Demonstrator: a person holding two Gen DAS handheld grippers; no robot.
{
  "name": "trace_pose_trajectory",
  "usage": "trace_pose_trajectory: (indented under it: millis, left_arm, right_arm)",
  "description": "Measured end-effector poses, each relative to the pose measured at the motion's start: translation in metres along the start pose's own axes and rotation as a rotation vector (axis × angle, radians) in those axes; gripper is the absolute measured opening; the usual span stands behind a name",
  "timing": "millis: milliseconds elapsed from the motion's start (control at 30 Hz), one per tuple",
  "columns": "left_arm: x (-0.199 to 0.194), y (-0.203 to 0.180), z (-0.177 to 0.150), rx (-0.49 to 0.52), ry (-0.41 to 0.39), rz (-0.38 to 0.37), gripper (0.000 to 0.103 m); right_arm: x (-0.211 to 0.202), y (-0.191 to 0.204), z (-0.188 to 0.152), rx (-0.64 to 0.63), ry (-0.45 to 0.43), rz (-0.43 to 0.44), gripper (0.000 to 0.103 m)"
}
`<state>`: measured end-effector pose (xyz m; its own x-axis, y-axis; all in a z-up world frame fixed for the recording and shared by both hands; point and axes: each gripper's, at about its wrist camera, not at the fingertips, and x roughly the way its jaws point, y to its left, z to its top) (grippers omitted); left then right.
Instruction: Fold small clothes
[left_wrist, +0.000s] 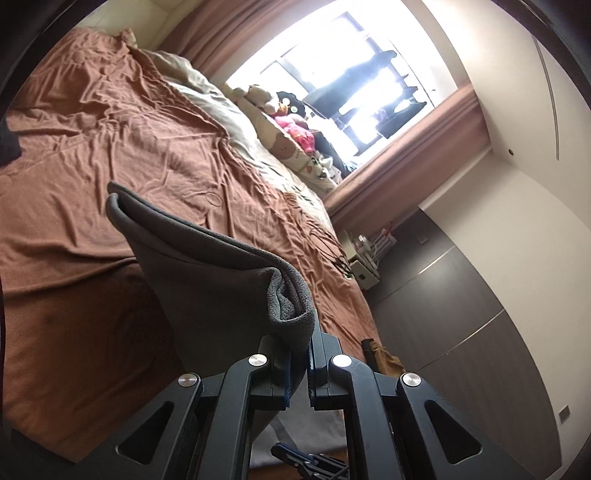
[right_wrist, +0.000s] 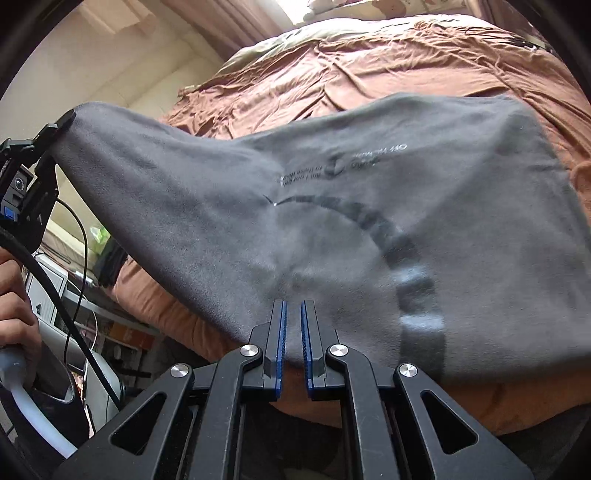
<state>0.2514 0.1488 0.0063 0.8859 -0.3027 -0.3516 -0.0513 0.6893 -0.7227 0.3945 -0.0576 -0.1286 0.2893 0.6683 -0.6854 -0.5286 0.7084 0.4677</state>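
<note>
Clamping one folded corner of the grey fleece garment (right_wrist: 332, 221) raised over the bed (right_wrist: 369, 66), the left gripper (left_wrist: 300, 360) risks slippage under fabric weight, while the right gripper (right_wrist: 292, 339) pinches its near edge, jaws nearly together.

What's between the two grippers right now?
The grey garment spans the stretch: the right wrist view shows it running from the left gripper, pinching one corner, to the right gripper, closed on its near edge.

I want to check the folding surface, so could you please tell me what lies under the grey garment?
Under the grey garment lies the brown bedsheet, showing beyond and below its edges. Whatever lies directly beneath the cloth is covered.
</note>
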Motion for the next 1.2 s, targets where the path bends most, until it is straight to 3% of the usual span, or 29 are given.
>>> trace_pose_trajectory:
  millis: [67, 133, 167, 667, 933, 1200]
  left_arm:
    - [0.008, -0.012, 0.002, 0.019, 0.014, -0.015, 0.006]
    - [0.016, -0.024, 0.001, 0.036, 0.027, -0.031, 0.006]
    - [0.02, -0.03, 0.001, 0.044, 0.035, -0.038, 0.006]
    - [0.097, -0.101, -0.034, 0.172, 0.204, -0.104, 0.006]
    - [0.142, -0.118, -0.067, 0.187, 0.314, -0.123, 0.006]
    - [0.182, -0.127, -0.121, 0.205, 0.457, -0.125, 0.006]
  right_arm:
    - [-0.016, -0.008, -0.001, 0.008, -0.029, -0.001, 0.018]
    - [-0.033, -0.017, -0.004, 0.016, -0.068, -0.006, 0.053]
    - [-0.04, -0.017, -0.008, 0.016, -0.092, -0.012, 0.057]
    - [-0.122, -0.075, -0.045, 0.135, -0.23, -0.043, 0.058]
    - [-0.15, -0.095, -0.068, 0.178, -0.235, -0.068, 0.058]
    - [-0.159, -0.121, -0.081, 0.241, -0.211, -0.089, 0.058]
